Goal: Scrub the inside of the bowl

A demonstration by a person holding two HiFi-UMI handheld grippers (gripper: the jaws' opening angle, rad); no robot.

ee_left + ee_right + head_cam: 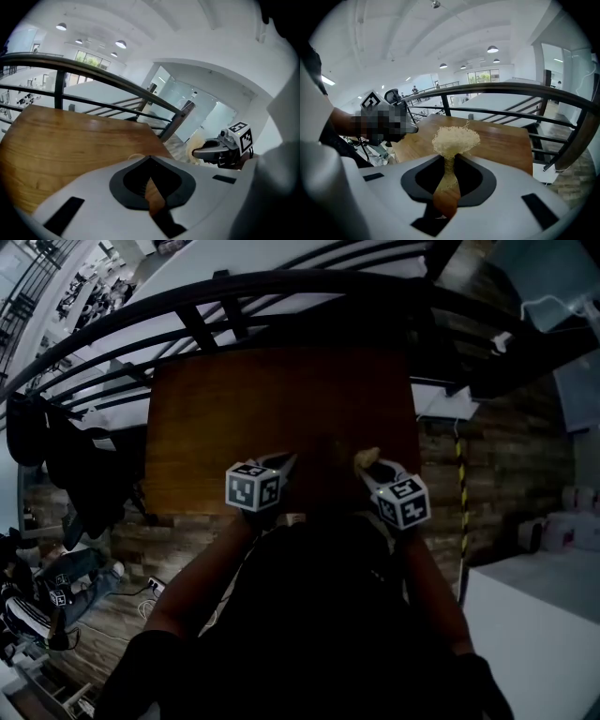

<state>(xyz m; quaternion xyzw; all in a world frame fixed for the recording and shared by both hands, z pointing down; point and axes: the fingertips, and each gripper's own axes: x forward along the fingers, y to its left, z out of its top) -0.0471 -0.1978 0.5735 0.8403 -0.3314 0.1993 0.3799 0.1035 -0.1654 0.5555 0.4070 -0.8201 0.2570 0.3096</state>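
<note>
The left gripper [286, 462] and right gripper [368, 465] have pale grey shells, black recesses and black-and-white marker cubes [253, 487]; the person's top [319, 634] is dark.

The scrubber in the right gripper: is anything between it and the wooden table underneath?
Nothing visible does. The right gripper holds the scrubber over the wooden table, and the tabletop that shows is bare. The left gripper, shut and empty, is off to the side. No bowl appears in any view.

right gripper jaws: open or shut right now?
Shut on the fibre scrubber. The right gripper view shows the right gripper pinching its narrow stem, the tuft flaring out past the tips.
</note>
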